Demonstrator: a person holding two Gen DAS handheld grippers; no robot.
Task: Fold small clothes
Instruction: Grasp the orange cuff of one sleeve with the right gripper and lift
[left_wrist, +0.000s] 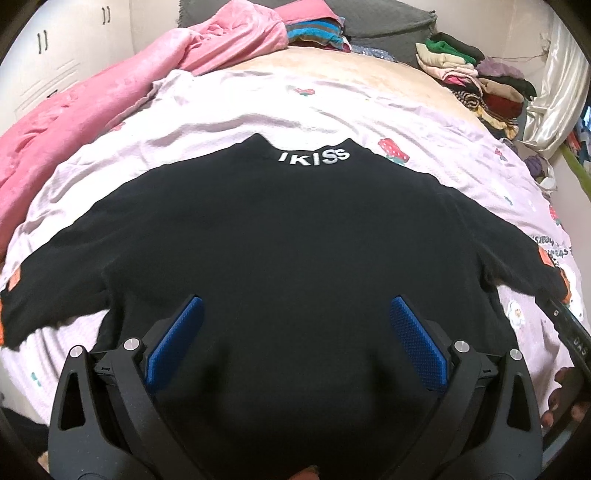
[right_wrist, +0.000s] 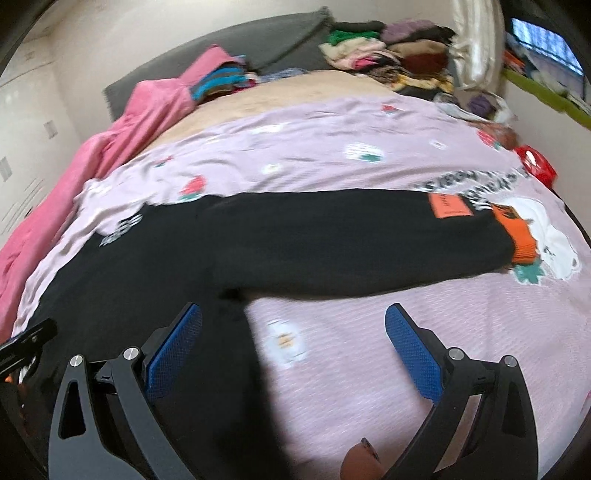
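A black sweater (left_wrist: 288, 236) with white letters at its collar lies spread flat on a pale pink printed sheet (left_wrist: 280, 110), both sleeves stretched out sideways. My left gripper (left_wrist: 295, 306) hovers open above the sweater's lower body, its blue pads (left_wrist: 177, 339) wide apart with nothing between them. In the right wrist view the sweater's right sleeve (right_wrist: 351, 236) runs across the sheet (right_wrist: 369, 369) to an orange cuff (right_wrist: 517, 236) with an orange patch beside it. My right gripper (right_wrist: 293, 314) is open over the side seam below the armpit, empty. This view is motion-blurred.
A pink blanket (left_wrist: 74, 122) is bunched along the bed's left side. Piles of folded clothes (left_wrist: 476, 81) sit at the far right corner, with striped items (left_wrist: 314, 33) by the grey headboard. A red packet (right_wrist: 535, 166) lies at the sheet's right edge. The other gripper's body (left_wrist: 569, 332) shows at right.
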